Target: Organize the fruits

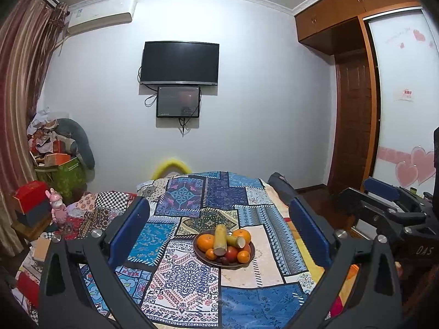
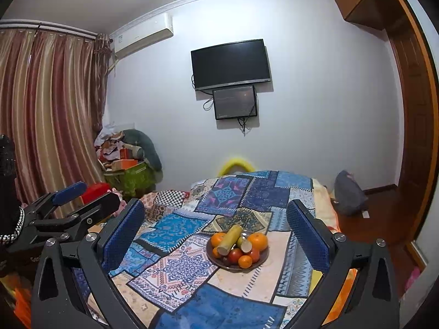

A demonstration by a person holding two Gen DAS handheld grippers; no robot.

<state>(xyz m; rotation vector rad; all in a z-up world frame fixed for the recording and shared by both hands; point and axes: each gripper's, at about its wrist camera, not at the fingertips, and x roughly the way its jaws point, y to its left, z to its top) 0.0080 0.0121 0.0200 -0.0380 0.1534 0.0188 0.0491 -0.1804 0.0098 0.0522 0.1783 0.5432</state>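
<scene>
A dark brown plate [image 1: 198, 252] [image 2: 210, 255] sits on a patchwork cloth. It holds several oranges [image 1: 205, 241] [image 2: 258, 241], two yellow-green cane pieces [image 1: 220, 240] [image 2: 230, 240], red fruits [image 1: 231, 252] [image 2: 235, 255] and small dark fruits. My left gripper [image 1: 219, 219] is open and empty, above and short of the plate. My right gripper [image 2: 215, 218] is open and empty, also short of the plate. The right gripper shows at the right edge of the left wrist view [image 1: 384, 192]; the left gripper shows at the left of the right wrist view [image 2: 79, 200].
The patchwork cloth [image 1: 192, 282] [image 2: 178, 274] covers a bed-like surface. Boxes and a pink figurine [image 1: 58, 208] crowd the left side, with a heap of clutter [image 2: 129, 159] by the curtain. A grey bag [image 2: 349, 194] lies on the floor to the right.
</scene>
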